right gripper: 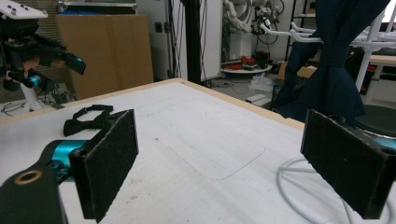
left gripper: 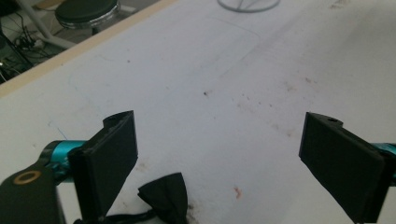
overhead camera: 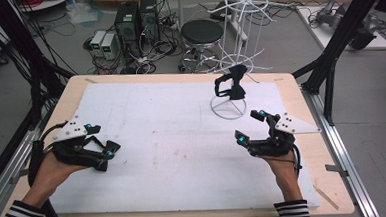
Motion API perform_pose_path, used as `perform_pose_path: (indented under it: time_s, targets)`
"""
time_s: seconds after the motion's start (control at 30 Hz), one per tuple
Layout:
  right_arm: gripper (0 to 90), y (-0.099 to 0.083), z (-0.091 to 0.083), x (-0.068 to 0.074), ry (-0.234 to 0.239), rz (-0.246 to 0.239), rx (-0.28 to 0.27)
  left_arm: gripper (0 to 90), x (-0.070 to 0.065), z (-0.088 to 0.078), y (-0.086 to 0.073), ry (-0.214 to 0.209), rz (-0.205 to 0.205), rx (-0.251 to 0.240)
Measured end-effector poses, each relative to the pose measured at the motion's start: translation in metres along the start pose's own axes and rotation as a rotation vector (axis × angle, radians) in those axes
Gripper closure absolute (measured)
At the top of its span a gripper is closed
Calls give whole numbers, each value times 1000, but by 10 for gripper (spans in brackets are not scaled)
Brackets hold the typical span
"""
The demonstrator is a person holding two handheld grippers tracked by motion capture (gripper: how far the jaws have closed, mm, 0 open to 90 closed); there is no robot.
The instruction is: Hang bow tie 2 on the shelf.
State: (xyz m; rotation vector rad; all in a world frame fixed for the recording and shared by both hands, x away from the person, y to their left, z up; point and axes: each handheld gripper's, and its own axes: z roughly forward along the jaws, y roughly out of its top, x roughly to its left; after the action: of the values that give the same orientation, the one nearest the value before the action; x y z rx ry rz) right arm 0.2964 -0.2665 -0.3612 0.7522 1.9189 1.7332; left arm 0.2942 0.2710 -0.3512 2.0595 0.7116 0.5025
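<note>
Nearest the lens in my left gripper view: a small black fabric bow tie [left gripper: 163, 196] with a thin strap, lying flat on the white table mat [left gripper: 224, 93], just beside the inner face of one jaw and at the mouth of the gap. My left gripper [overhead camera: 96, 141] stands wide apart, nothing pressed between the pads; the bow tie is not gripped. My right gripper [overhead camera: 250, 126] is likewise wide open and empty, hovering low over the mat.

Room to move: between the two grippers, bare mat. Left gripper sits near the mat's left border, with the pale wooden table edge [overhead camera: 65, 102] just beyond. Right gripper sits near the right border. Ahead of it, the round base of the white wire display rack [overhead camera: 228, 107] rests on the mat; a second dark bow tie [overhead camera: 231, 85] hangs on the rack above that ring, well apart from both grippers.

Bow tie by my left gripper: matte black, pinched centre knot, one flared wing visible in the left gripper view. From the right gripper view it [right gripper: 88, 119] lies flat, long axis running across that picture, strap looped along its far side.
</note>
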Motion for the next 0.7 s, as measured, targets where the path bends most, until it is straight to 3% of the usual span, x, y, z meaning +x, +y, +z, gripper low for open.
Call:
perform_pose_path:
  time_s: [0.1, 0.3, 0.53, 0.6, 0.7]
  targets:
    - [104, 0, -1, -1, -2, 6, 0, 189, 0, -1, -5, -13, 6, 20]
    - [104, 0, -2, -2, -1, 4, -2, 207, 3, -1, -15, -3, -13, 93]
    - [104, 0, -2, -2, 2, 6, -1, 218, 7, 1, -23, 5, -53, 191]
    - [105, 0, -2, -2, 2, 9, 2, 262, 8, 3, -26, -20, -64, 218]
    - [104, 0, -2, -2, 0, 12, 0, 272, 9, 6, -31, -15, -80, 250]
